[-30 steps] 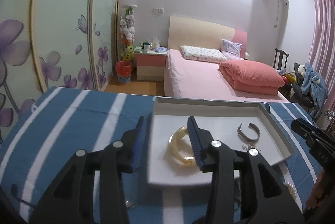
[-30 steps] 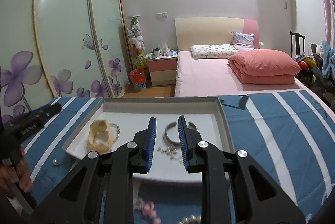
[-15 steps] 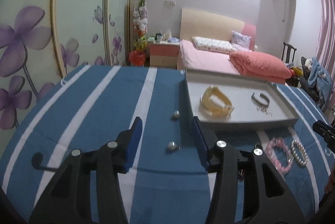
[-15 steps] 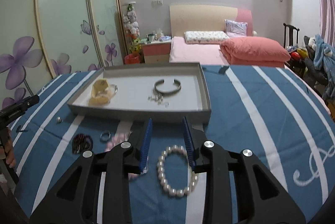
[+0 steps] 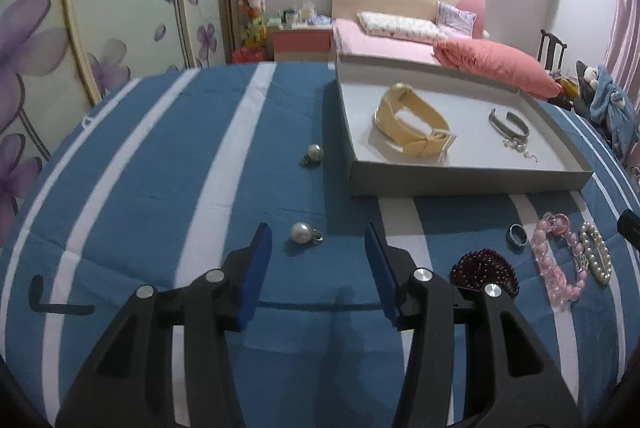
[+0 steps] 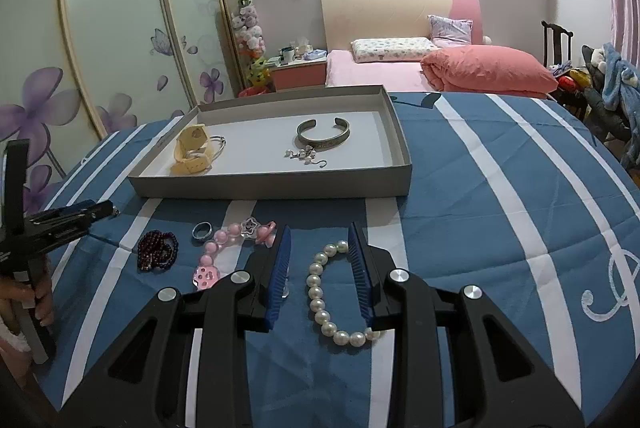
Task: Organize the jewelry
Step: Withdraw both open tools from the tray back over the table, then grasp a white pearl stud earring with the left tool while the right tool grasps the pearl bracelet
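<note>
A grey tray (image 5: 460, 180) (image 6: 272, 184) on the blue striped cloth holds a yellow band (image 5: 412, 124) (image 6: 192, 152), a silver cuff (image 5: 508, 122) (image 6: 323, 136) and a small earring (image 6: 306, 154). My left gripper (image 5: 316, 244) is open, just behind a pearl earring (image 5: 301, 232); a second pearl earring (image 5: 314, 153) lies nearer the tray. My right gripper (image 6: 320, 248) is open, its fingers straddling a white pearl bracelet (image 6: 320, 292). A pink bead bracelet (image 6: 224, 252) (image 5: 556, 260), a silver ring (image 6: 202, 230) (image 5: 517, 235) and a dark red bead bracelet (image 6: 158, 250) (image 5: 484, 270) lie left of it.
The left gripper and the hand holding it show at the left edge of the right wrist view (image 6: 60, 224). Behind the table stand a pink bed (image 6: 420, 68), a nightstand (image 6: 298, 70) and a flower-printed wardrobe (image 6: 120, 48). A chair with clothes (image 6: 600, 76) is at the right.
Both grippers have pulled back from over the tray to the cloth in front of it. The left one now faces the pearl earring; the right one has lowered around the pearl bracelet.
</note>
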Motion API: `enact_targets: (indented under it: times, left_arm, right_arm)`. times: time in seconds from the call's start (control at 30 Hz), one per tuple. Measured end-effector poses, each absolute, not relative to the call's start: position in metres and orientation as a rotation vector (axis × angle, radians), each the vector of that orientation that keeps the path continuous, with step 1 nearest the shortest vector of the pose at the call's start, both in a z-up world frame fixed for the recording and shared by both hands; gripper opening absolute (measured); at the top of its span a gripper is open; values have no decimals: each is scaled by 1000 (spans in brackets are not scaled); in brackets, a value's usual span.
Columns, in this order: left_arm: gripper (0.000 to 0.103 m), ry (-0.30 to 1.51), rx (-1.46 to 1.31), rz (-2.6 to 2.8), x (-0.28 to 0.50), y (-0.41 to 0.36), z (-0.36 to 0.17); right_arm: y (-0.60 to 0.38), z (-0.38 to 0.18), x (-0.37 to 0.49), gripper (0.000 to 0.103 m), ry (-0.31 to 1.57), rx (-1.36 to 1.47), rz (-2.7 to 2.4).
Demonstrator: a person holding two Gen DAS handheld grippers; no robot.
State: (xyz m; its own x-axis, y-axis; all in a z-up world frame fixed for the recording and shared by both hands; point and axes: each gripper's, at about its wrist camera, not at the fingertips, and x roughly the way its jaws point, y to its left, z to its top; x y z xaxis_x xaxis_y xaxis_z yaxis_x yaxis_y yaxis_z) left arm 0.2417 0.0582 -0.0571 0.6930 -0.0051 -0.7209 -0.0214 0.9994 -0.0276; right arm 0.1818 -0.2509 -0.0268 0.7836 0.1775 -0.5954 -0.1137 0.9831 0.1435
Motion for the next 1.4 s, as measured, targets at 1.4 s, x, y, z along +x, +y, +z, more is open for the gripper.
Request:
enact_targets:
  times: [1.4]
  left_arm:
    - [17,799,-45,8,224,62,-50]
  right_arm:
    - [-260,-36,185,31,711,117,135]
